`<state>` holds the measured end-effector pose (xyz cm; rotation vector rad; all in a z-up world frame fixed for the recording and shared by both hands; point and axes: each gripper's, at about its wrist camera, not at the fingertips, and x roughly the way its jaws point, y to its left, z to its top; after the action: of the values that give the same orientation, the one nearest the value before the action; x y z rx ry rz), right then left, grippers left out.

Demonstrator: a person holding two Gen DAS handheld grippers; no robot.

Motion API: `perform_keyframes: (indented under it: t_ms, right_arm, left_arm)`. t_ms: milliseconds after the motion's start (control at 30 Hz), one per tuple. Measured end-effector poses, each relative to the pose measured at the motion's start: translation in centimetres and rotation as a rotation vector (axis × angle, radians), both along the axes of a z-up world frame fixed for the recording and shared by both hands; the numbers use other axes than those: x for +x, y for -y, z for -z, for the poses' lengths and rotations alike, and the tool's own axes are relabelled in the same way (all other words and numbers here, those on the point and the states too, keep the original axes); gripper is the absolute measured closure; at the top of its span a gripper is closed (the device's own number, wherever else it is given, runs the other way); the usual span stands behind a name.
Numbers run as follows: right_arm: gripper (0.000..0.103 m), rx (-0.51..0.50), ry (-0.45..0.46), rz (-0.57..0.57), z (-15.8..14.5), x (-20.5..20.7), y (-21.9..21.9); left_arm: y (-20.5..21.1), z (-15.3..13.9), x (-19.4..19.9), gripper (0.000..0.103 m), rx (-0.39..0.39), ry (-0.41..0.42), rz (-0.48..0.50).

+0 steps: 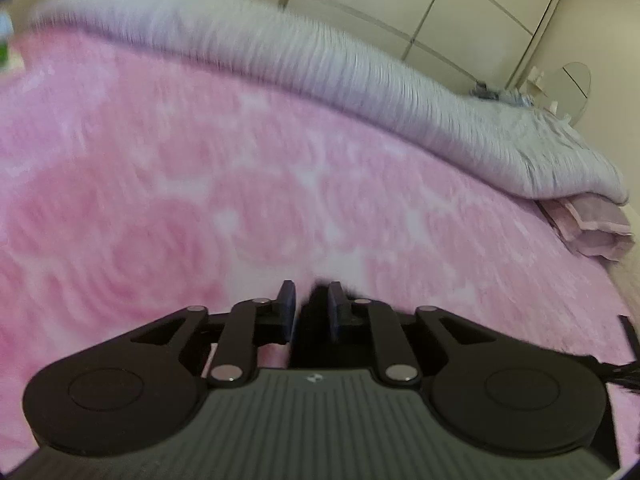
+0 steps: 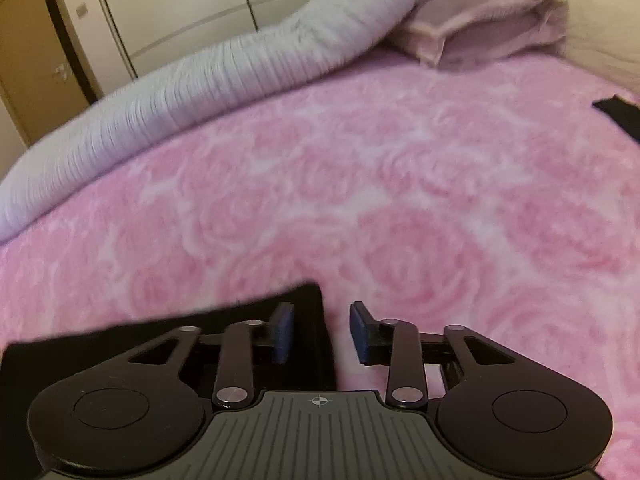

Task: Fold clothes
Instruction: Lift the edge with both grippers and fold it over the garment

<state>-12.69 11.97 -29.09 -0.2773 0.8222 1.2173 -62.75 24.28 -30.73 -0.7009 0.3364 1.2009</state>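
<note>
Black cloth [image 2: 168, 320] is seen lying on a pink rose-patterned blanket [image 2: 360, 184], low in the right wrist view, its corner reaching up beside the right gripper [image 2: 322, 330]. The right gripper's jaws are held moderately apart; the cloth's edge lies between them nearer the left pad, and no pressing on it by the pads is shown. In the left wrist view the left gripper [image 1: 312, 304] is set with only a narrow gap, and dark cloth [image 1: 320, 292] is seen in that gap; whether it is actually pinched cannot be told, as the picture is blurred. A further black strip [image 1: 628, 360] is glimpsed at the right edge of that view, and another black piece [image 2: 620, 114] at the right edge of the right wrist view. A grey ribbed duvet [image 1: 360, 72] is rolled along the far side of the blanket, with a folded mauve blanket [image 2: 492, 24] at its end. Pale wardrobe doors [image 1: 440, 12] are seen behind.
</note>
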Motion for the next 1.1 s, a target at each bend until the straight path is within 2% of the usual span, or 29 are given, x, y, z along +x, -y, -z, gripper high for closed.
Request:
perform_keyframes:
  t_ms: [67,133,233,267,300,367,400,500,533,667,700,767,867,967,1000,1100]
  right_arm:
    - [0.067,0.027,0.043,-0.056,-0.5,-1.4,-0.2]
    - [0.067,0.003,0.106,-0.121,0.2,-3.0,-1.4]
    - [0.067,-0.046,0.204,-0.204,2.3,-4.9,-2.7]
    - [0.067,-0.051,0.235,-0.215,3.0,-5.1,-2.9]
    - [0.067,-0.048,0.255,-0.221,3.6,-5.1,-3.0]
    - [0.067,-0.033,0.233,-0.215,4.0,-4.5,-3.0]
    - [0.067,-0.034,0.213,-0.206,3.8,-4.2,-3.0]
    - [0.067,-0.053,0.204,-0.168,2.2,-4.6,-2.2]
    - [0.067,-0.046,0.213,-0.176,1.6,-5.4,-1.7]
    - [0.067,0.026,0.176,-0.337,-0.2,-10.3,-0.3]
    - [0.067,0.029,0.166,-0.383,-0.1,-11.6,-0.3]
    - [0.067,0.024,0.164,-0.469,0.5,-14.1,-0.4]
    - [0.067,-0.037,0.277,-0.567,3.2,-16.3,-0.2]
    - [0.067,-0.015,0.318,-0.537,3.6,-14.6,1.6]
    - [0.067,-0.021,0.31,-0.504,3.5,-13.3,2.1]
    - [0.069,-0.029,0.275,-0.424,3.1,-9.5,4.0]
  left_arm:
    - [0.3,-0.8,1.1,0.091,0.031,-0.029,0.046]
    - [0.4,-0.9,2.6,0.09,0.046,-0.071,0.101]
    - [-0.5,1.3,4.5,0.088,0.011,-0.151,0.177]
    - [-0.9,2.5,4.4,0.091,-0.001,-0.153,0.184]
    - [-1.3,3.6,4.3,0.097,-0.013,-0.156,0.19]
    - [-2.1,4.7,2.5,0.1,-0.044,-0.052,0.166]
    - [-2.1,4.3,2.2,0.1,-0.057,-0.03,0.154]
    - [-1.2,2.4,2.2,0.101,-0.06,-0.024,0.145]
    - [-0.4,1.6,2.7,0.097,-0.046,-0.019,0.166]
    - [2.8,-0.8,5.5,0.096,-0.005,-0.003,0.273]
    - [3.4,-0.9,6.7,0.095,0.001,-0.021,0.308]
    - [4.2,-0.1,8.7,0.092,0.007,-0.108,0.345]
    - [4.5,2.1,9.6,0.092,-0.022,-0.231,0.343]
    - [5.1,2.9,7.3,0.096,0.013,-0.257,0.32]
    - [5.3,2.9,6.4,0.099,0.02,-0.264,0.306]
    - [5.9,2.7,3.6,0.1,0.018,-0.252,0.259]
